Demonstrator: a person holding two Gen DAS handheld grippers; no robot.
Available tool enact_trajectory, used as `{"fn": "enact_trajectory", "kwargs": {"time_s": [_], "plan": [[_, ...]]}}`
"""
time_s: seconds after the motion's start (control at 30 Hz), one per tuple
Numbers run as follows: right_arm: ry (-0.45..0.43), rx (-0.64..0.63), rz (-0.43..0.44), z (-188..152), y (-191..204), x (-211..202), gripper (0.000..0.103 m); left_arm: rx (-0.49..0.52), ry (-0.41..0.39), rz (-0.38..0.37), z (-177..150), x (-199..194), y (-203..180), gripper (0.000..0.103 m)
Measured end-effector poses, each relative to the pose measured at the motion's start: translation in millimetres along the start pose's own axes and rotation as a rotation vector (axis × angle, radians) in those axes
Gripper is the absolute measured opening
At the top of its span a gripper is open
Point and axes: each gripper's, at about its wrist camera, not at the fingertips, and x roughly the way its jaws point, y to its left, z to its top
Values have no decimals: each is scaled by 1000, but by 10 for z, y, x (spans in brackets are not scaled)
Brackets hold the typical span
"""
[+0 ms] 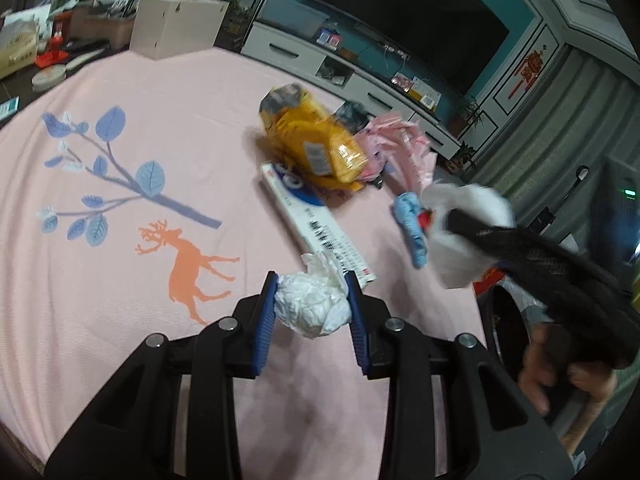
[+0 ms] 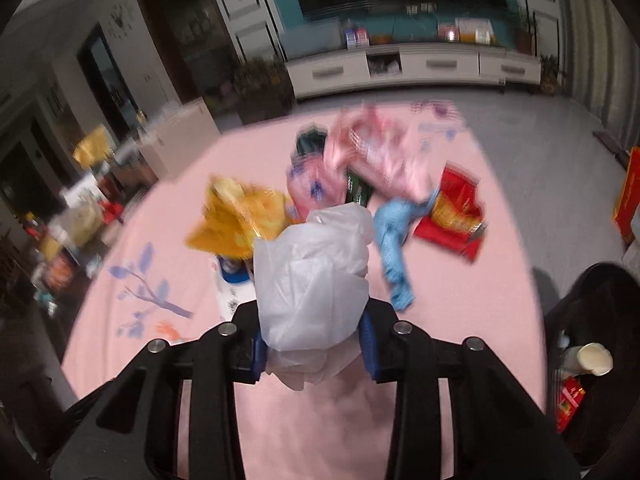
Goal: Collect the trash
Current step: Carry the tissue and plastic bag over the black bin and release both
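- Left tool (image 1: pixel 312 304) pinches a crumpled white tissue wad (image 1: pixel 310 308) between its blue pads, held just above the pink cloth (image 1: pixel 120 312) on the worktop.
- Right tool (image 2: pixel 314 342) clamped on a bunched white plastic bag (image 2: pixel 312 276); the bag bulges up past the fingertips. The same tool shows in the left view, blurred, a hand (image 1: pixel 560 368) on its grip.
- Landmark: long white tube box (image 1: pixel 316 224). Its long axis runs diagonally, near end just beyond the tissue wad, far end under the yellow wrapper (image 1: pixel 316 140).
- Pink wrapper (image 1: pixel 400 148) lies right of the yellow wrapper, near the cloth's far-right edge.
- Blue wrapper (image 1: pixel 410 226) lies right of the box, long axis pointing roughly away from the camera.
- Red packet (image 2: pixel 452 212) lies right of the blue wrapper, flat, near the right edge.
- Left of the box: wide bare cloth with the branch and deer print, open room.
- Far edge left of the box: white carton (image 1: pixel 176 26) at the cloth's rim.
- Right view blurred; small details cannot be told.
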Motion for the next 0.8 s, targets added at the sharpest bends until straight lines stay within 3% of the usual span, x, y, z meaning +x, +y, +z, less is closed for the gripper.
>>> {"fn": "enact_trajectory", "kwargs": {"time_s": [0.17,0.3,0.43,0.63,0.8], "plan": [[-209,22,-24,21,-119,-834,37,57,-57,-24,55,-241,-333,34],[-298,63,-37,-59,-319,-1292,37,117,-85,-50,77,-363,-655,34],[-379,109,-131,-92,-567,-1623,37,195,-82,-96,31,-414,-1058,34],[-427,228,-190,-178,-1077,-1896,38,311,-69,-186,-83,-357,-1717,34],[-421,346,-253,-261,-1530,-1949,38,380,-10,-266,-208,-108,-2225,34]]}}
